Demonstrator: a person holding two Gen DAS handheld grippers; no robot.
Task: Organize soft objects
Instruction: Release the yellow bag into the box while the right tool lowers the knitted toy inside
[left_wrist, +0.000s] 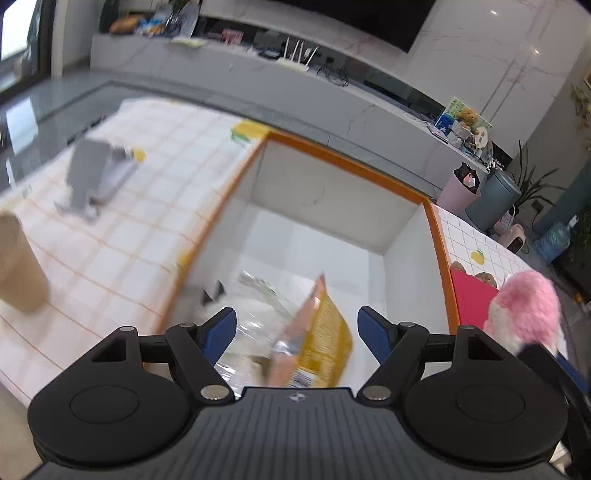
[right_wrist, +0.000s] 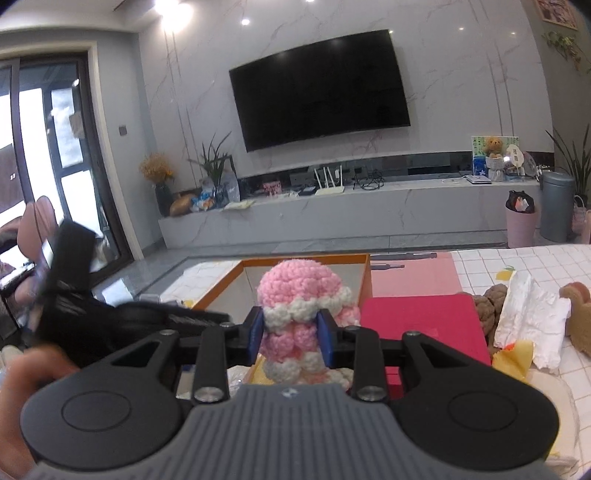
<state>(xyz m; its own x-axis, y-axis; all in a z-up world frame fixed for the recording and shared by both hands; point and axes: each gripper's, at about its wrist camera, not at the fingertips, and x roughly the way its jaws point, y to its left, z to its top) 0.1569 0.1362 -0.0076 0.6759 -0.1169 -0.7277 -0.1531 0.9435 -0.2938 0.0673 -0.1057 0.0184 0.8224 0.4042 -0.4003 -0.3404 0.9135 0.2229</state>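
Observation:
My left gripper (left_wrist: 297, 314) hangs open over a white box with an orange rim (left_wrist: 347, 158). Below its spread blue fingers, inside the box, lies an orange-yellow snack bag (left_wrist: 321, 343) on a clear plastic packet (left_wrist: 247, 332); neither pad touches them. My right gripper (right_wrist: 290, 317) is shut on a pink and white crochet toy (right_wrist: 295, 284), held upright just right of the box's near corner. That toy (left_wrist: 524, 310) also shows at the right edge of the left wrist view. The box rim (right_wrist: 295, 258) lies behind the toy.
A red box (right_wrist: 421, 317) adjoins the white box on its right. Beyond it lie a brown plush (right_wrist: 487, 302), a crumpled white packet (right_wrist: 528, 325) and a tan plush (right_wrist: 580, 317). Left of the box are a paper cup (left_wrist: 18, 266), a grey object (left_wrist: 96, 173) and a yellow item (left_wrist: 247, 131).

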